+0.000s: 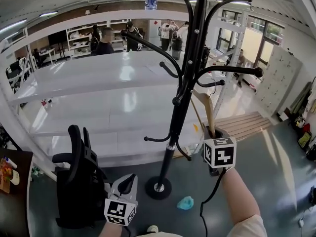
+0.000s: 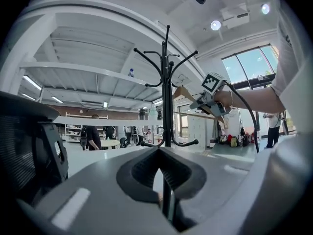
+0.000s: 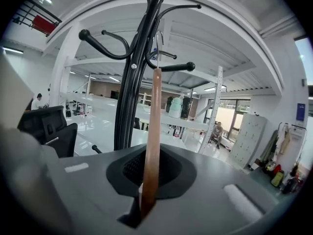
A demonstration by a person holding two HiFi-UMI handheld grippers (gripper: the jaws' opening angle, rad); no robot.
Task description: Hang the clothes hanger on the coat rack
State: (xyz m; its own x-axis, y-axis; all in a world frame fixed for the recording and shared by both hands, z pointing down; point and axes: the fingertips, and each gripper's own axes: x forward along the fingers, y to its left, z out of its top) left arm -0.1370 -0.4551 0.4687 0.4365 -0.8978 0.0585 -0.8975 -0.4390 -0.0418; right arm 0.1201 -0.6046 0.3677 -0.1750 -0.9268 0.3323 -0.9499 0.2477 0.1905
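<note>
The black coat rack [image 1: 183, 88] stands in front of me, its round base [image 1: 158, 187] on the floor. My right gripper [image 1: 213, 130] is raised beside the pole and shut on a wooden clothes hanger [image 1: 208, 110]. In the right gripper view the hanger [image 3: 152, 131] rises straight out of the gripper [image 3: 146, 199], and its thin metal hook [image 3: 157, 53] sits close to a ball-tipped arm [image 3: 176, 67] of the rack [image 3: 134, 82]. Whether the hook touches that arm I cannot tell. My left gripper [image 1: 127, 182] hangs low by the base, shut and holding nothing [image 2: 159, 180].
A black office chair [image 1: 79, 181] stands close at the left. Long white tables [image 1: 98, 98] lie behind the rack. A small blue object [image 1: 185, 202] lies on the floor near the base. A wooden pallet [image 1: 247, 123] sits to the right. People stand at the back.
</note>
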